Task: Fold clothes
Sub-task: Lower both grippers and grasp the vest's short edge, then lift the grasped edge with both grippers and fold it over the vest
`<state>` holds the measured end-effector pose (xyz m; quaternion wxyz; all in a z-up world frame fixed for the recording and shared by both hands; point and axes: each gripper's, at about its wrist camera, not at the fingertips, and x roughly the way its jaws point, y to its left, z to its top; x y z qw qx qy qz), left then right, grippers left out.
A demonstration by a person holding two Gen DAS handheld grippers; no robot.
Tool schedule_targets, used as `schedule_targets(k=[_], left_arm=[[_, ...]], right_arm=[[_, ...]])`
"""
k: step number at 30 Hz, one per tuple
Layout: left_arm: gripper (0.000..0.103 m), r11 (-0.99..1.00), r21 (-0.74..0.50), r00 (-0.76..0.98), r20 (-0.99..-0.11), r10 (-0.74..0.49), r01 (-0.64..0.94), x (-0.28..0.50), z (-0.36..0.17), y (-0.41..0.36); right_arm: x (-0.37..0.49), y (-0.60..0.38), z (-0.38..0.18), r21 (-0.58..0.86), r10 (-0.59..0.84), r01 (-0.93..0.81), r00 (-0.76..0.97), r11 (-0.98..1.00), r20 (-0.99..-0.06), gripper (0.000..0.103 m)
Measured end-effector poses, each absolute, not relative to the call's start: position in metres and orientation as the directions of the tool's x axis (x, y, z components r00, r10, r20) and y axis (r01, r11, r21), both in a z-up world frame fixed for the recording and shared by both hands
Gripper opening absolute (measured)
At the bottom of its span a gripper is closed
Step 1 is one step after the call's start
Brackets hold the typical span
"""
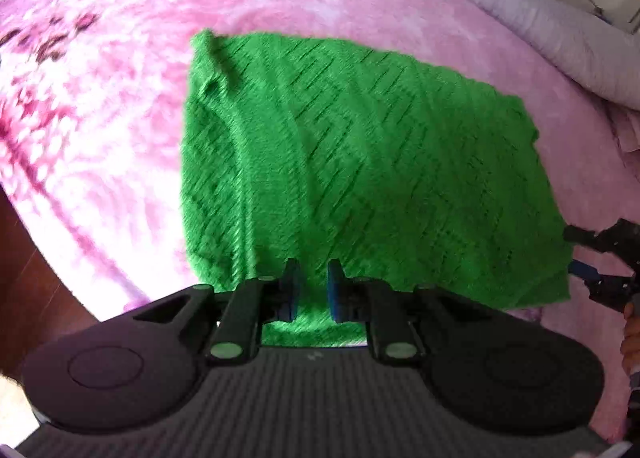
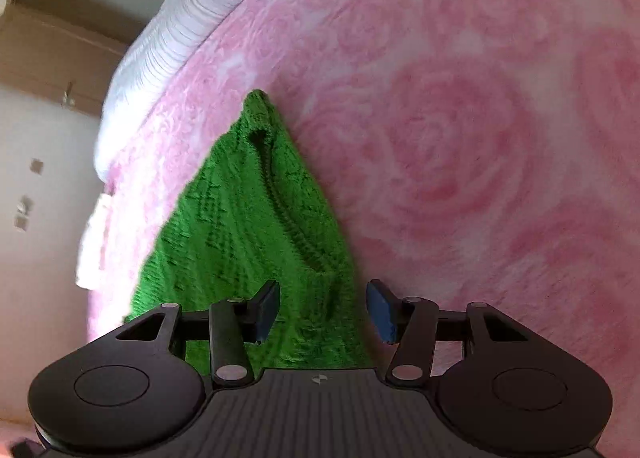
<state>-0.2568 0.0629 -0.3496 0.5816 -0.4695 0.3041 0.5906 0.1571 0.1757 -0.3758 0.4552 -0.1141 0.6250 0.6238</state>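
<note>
A green knitted garment [image 1: 340, 161] lies folded into a rough rectangle on a pink rose-patterned blanket [image 1: 120, 117]. My left gripper [image 1: 314, 290] hovers over the garment's near edge, its blue pads a narrow gap apart with nothing between them. My right gripper [image 2: 322, 310] is open wide over the garment's near end [image 2: 256, 217], and holds nothing. The right gripper also shows at the right edge of the left wrist view [image 1: 608, 270], beside the garment's right corner.
A rolled white quilt [image 1: 540, 29] lies along the bed's far side, also seen in the right wrist view [image 2: 180, 29]. White cloth [image 2: 94, 242] lies at the bed's left edge. Dark wood floor [image 1: 24, 278] shows at the left. The pink blanket [image 2: 480, 137] spreads to the right.
</note>
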Motion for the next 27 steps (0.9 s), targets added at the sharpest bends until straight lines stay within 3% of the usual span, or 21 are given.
schedule_targets(k=[8, 10, 13, 16, 19, 23, 27], left_arm=[[0.011, -0.188, -0.253, 0.164, -0.904, 0.394, -0.949, -0.27, -0.36, 0.065], [0.011, -0.208, -0.281, 0.18, -0.898, 0.401, -0.937, -0.275, -0.359, 0.062], [0.011, -0.243, -0.316, 0.2, -0.892, 0.406, -0.917, -0.282, -0.356, 0.058], [0.01, -0.262, -0.337, 0.211, -0.887, 0.411, -0.904, -0.286, -0.352, 0.056], [0.01, -0.282, -0.351, 0.212, -0.881, 0.423, -0.893, -0.292, -0.348, 0.053], [0.01, -0.326, -0.381, 0.216, -0.87, 0.443, -0.865, -0.307, -0.342, 0.042], [0.012, -0.374, -0.402, 0.21, -0.864, 0.458, -0.836, -0.323, -0.339, 0.025]], right_arm=[[0.156, 0.183, -0.399, 0.747, 0.401, -0.624, -0.638, 0.23, -0.657, 0.051], [0.155, 0.185, -0.399, 0.737, 0.392, -0.635, -0.632, 0.232, -0.669, 0.029], [0.146, 0.192, -0.394, 0.687, 0.367, -0.694, -0.594, 0.215, -0.716, 0.021], [0.116, 0.199, -0.375, 0.518, 0.321, -0.85, -0.467, 0.093, -0.824, 0.017], [0.05, 0.202, -0.345, 0.153, 0.324, -0.975, -0.199, -0.161, -0.925, 0.015], [-0.026, 0.165, -0.316, -0.119, 0.496, -0.89, -0.13, -0.44, -0.859, 0.015], [-0.074, 0.124, -0.292, -0.114, 0.539, -0.775, -0.317, -0.622, -0.78, 0.015]])
